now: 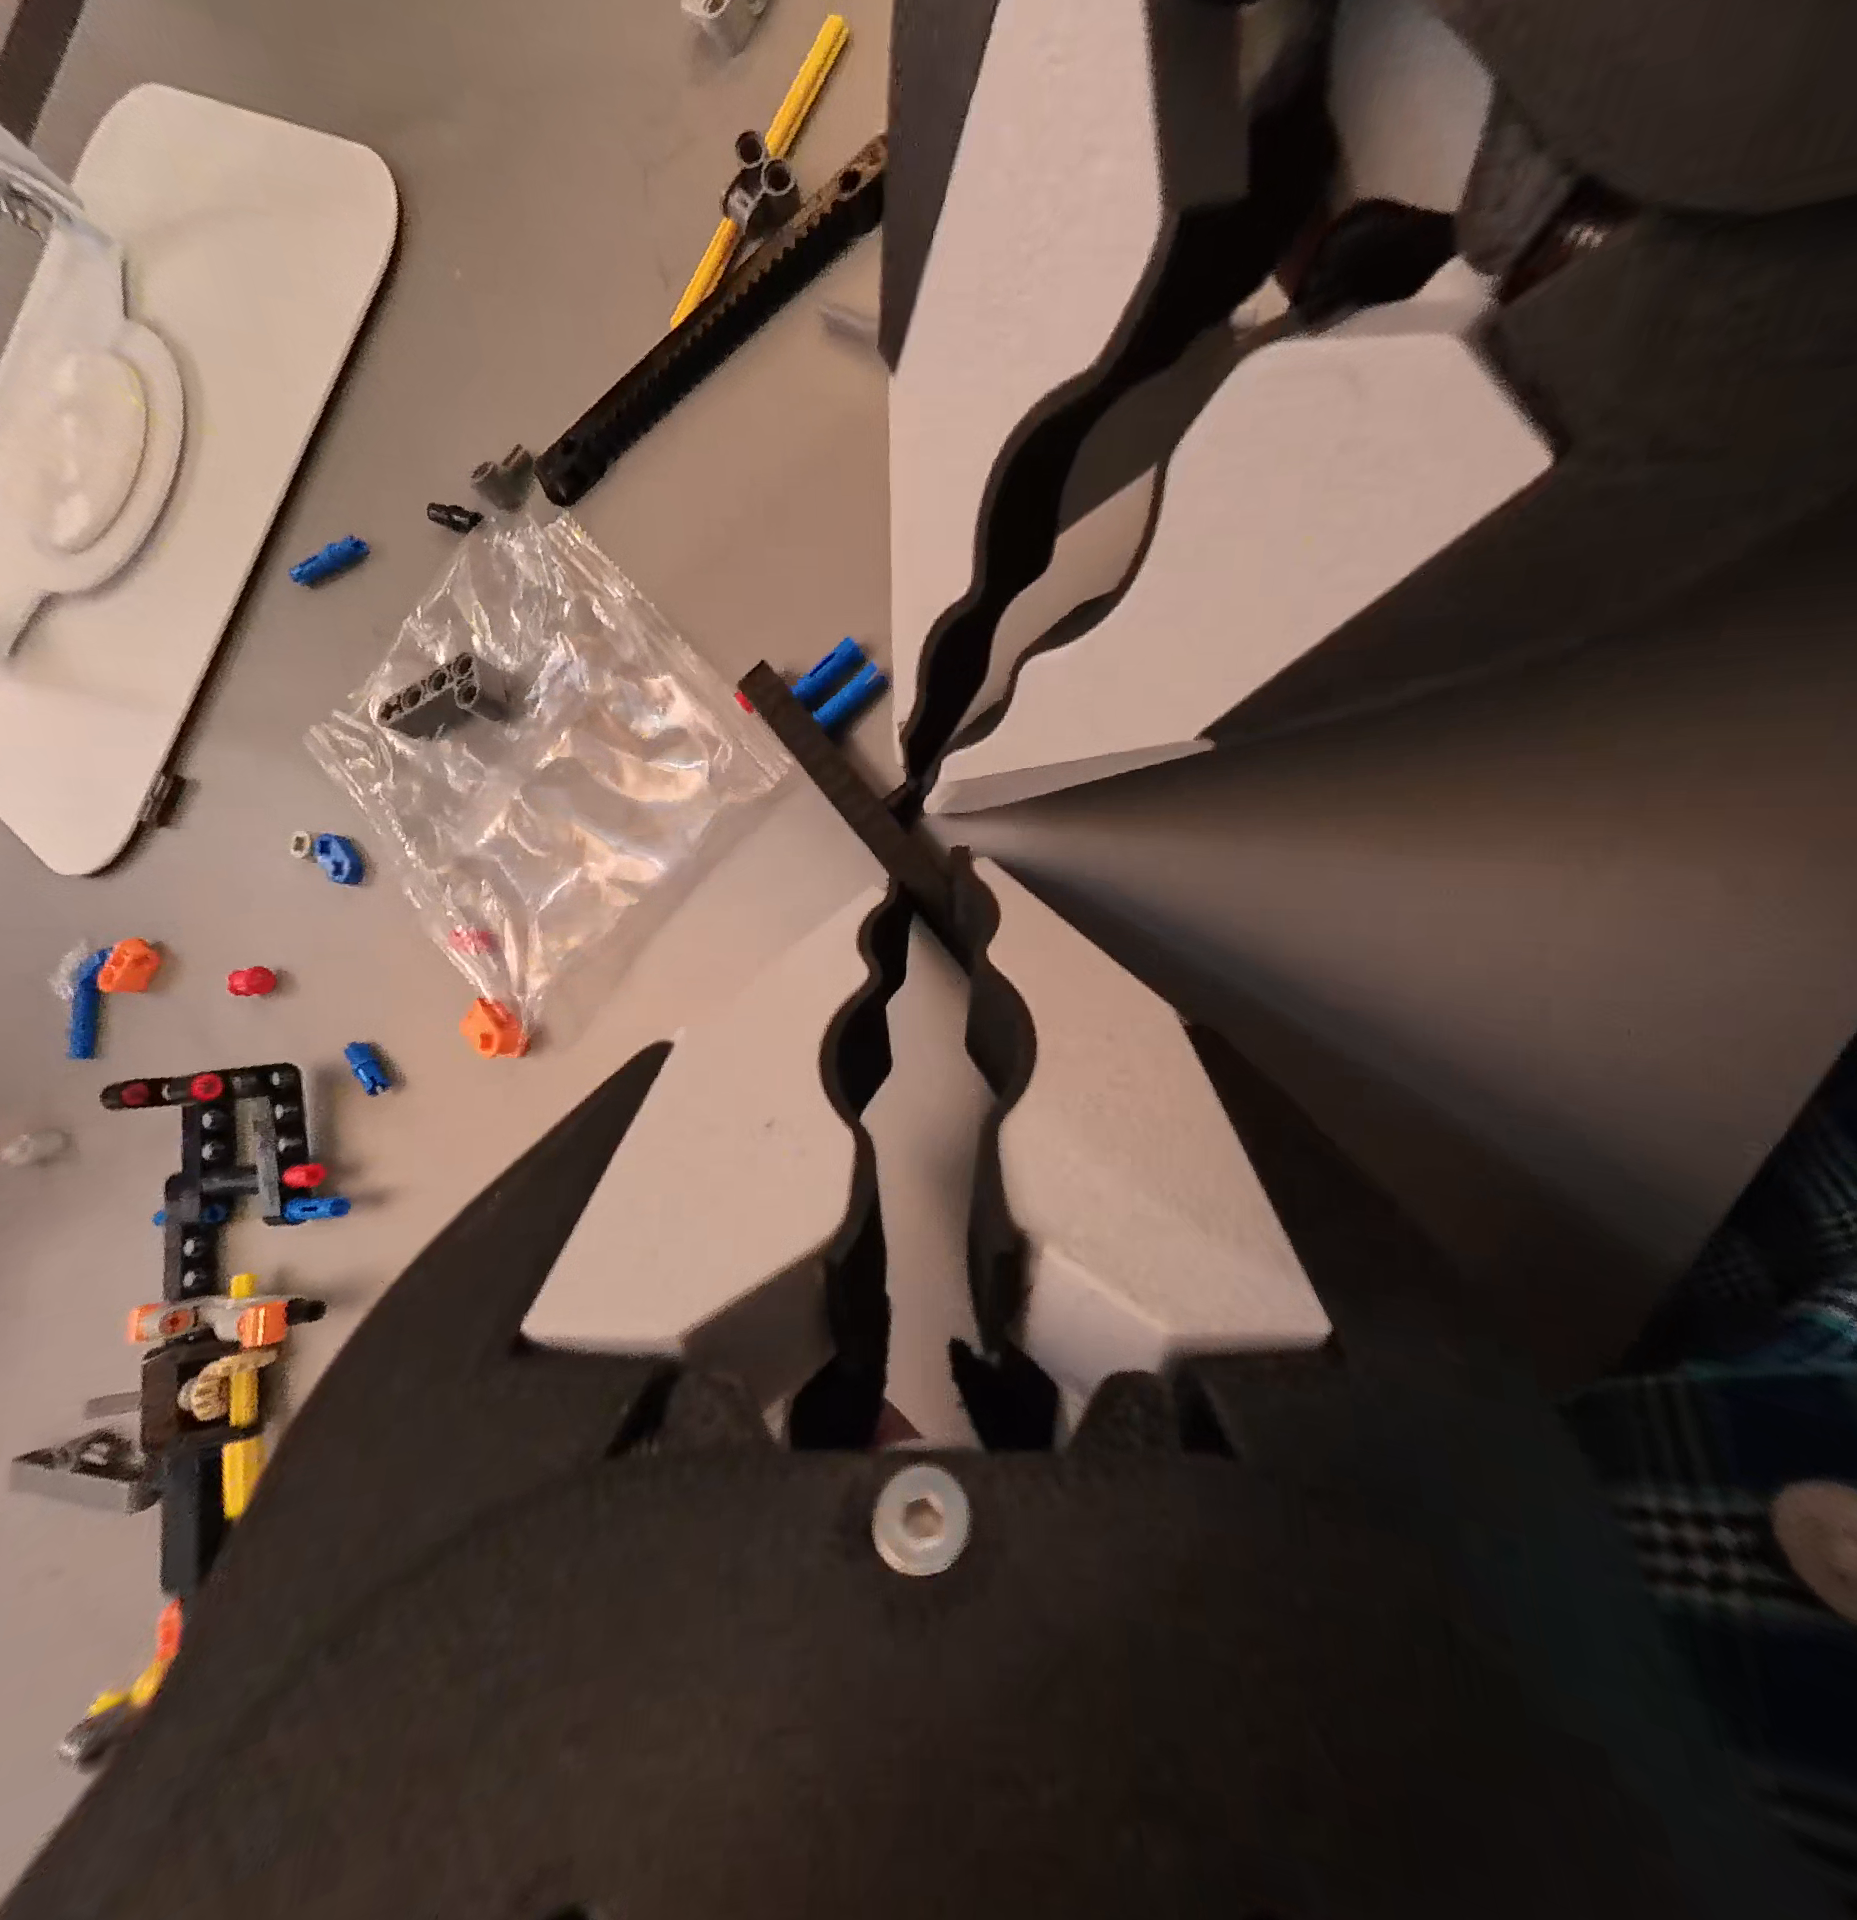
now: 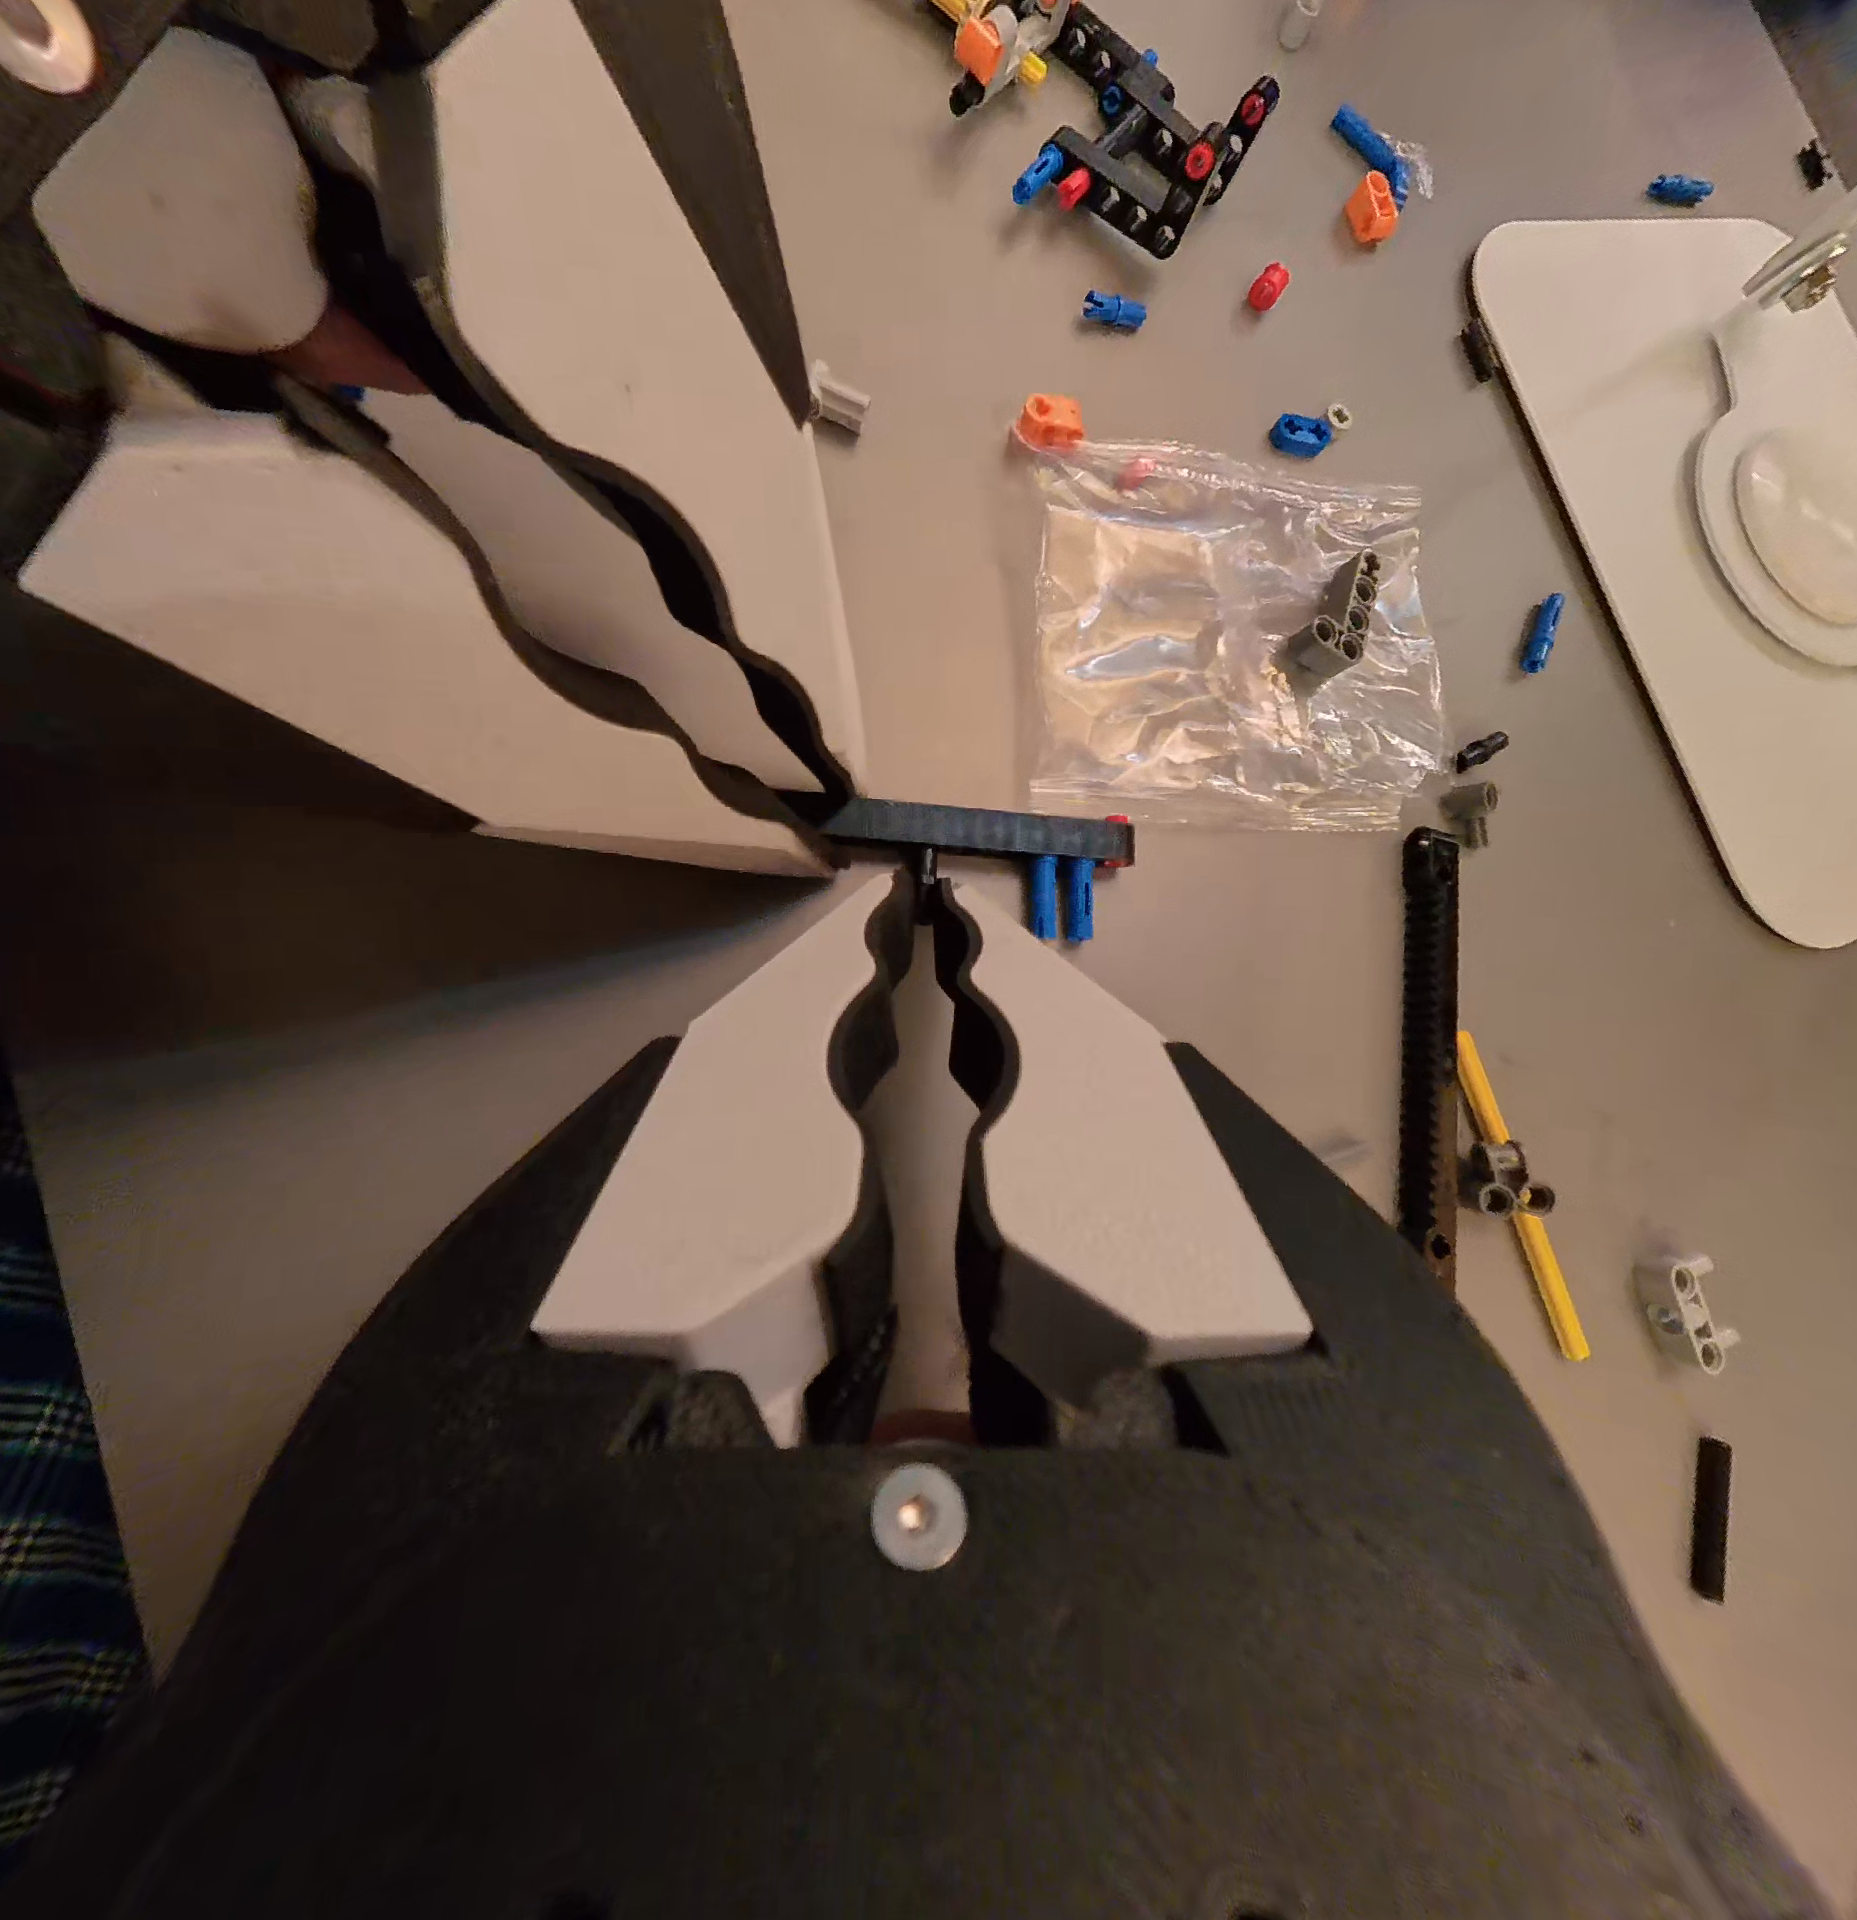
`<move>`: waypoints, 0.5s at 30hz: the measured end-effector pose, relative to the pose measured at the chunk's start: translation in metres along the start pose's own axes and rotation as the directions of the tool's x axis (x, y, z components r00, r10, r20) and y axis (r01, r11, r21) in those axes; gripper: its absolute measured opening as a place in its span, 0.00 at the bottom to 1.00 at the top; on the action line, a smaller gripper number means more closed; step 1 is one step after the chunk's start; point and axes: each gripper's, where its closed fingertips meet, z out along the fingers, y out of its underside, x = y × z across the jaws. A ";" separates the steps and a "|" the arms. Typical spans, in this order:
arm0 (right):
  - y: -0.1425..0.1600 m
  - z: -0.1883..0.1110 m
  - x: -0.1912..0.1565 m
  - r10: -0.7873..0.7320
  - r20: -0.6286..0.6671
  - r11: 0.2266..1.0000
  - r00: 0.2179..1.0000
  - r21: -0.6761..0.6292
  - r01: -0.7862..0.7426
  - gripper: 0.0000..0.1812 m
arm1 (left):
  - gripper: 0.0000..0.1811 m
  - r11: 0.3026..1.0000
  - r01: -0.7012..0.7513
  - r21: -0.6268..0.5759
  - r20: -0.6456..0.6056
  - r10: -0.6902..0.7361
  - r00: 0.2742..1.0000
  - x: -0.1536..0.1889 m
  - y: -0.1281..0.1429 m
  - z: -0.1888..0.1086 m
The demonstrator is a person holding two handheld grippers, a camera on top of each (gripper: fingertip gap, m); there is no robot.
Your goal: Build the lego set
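1. We hold a thin black beam [image 2: 976,831] in the air above the grey surface [image 2: 934,582], between our two grippers. The left gripper [image 1: 919,883] has its fingers closed on one end of the beam; two blue pins [image 2: 1061,896] already sit near the free end.
2. The right gripper [image 2: 929,896] has its fingers pinched almost shut on a small black pin [image 2: 928,871], whose tip meets the beam's edge.
3. We judge both parts light, stiff and smooth. The pin is tiny and could twist or pop out under sideways force, so it wants a grip near its rear and a straight push; the beam is best braced close to the hole.
4. The hole receiving the pin is hidden, so we cannot tell how deep it sits.
5. The part-built model [image 1: 212,1226] lies well apart and is cut off at the frame edge in both views; the clear bag [image 2: 1230,634] blurs what it holds beyond a grey piece.
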 end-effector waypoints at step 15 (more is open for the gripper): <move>-0.001 -0.002 -0.002 -0.016 0.173 0.998 0.985 0.066 0.005 0.00 | 0.03 0.999 0.018 0.042 -0.062 -0.015 0.998 0.005 -0.003 -0.001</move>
